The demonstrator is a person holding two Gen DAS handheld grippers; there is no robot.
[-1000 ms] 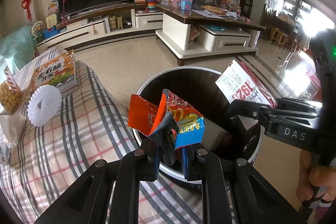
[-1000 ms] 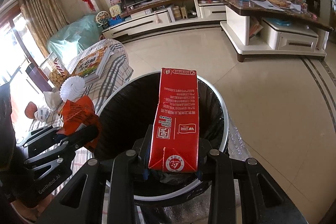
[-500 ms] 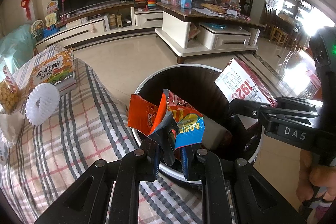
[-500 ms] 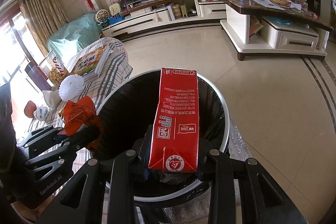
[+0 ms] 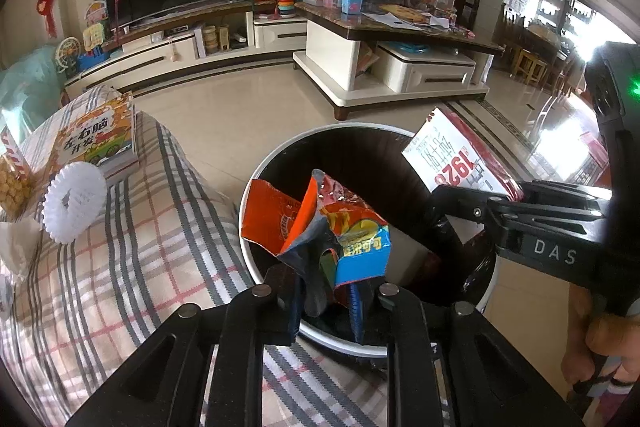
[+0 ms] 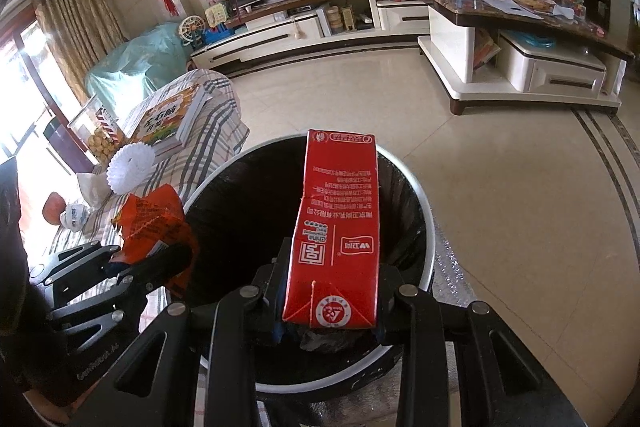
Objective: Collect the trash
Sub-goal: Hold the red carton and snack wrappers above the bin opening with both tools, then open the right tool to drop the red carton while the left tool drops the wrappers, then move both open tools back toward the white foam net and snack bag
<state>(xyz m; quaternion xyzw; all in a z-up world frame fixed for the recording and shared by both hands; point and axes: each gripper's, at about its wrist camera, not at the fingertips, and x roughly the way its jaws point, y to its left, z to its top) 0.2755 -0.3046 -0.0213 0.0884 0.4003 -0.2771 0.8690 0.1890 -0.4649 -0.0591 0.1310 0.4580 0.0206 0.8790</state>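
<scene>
A round bin [image 5: 245, 227] lined with a black bag stands on the floor beside a plaid-covered surface. Over its near rim my left gripper [image 5: 332, 291] holds a crumpled orange and blue snack wrapper [image 5: 344, 227]. The jaws are opening, and the wrapper's tail still sits pinched between the pads. My right gripper [image 6: 332, 275] is shut on a red milk carton [image 6: 340, 235], which is tilted out over the bin's mouth [image 6: 428, 227]. In the left wrist view the carton [image 5: 456, 163] and right gripper [image 5: 472, 203] hang over the bin's right side. In the right wrist view the left gripper [image 6: 160, 259] and wrapper [image 6: 152, 223] are at the bin's left rim.
On the plaid cloth [image 5: 132, 267] lie a picture book [image 5: 96, 143], a white paper rosette [image 5: 74, 203] and a snack jar [image 5: 12, 179]. Across the tiled floor [image 6: 500, 187] stand a TV unit [image 5: 168, 43] and a cluttered low table [image 5: 392, 31].
The left jaws have parted slightly around the wrapper, which stays in place. The right gripper and carton have not moved.
</scene>
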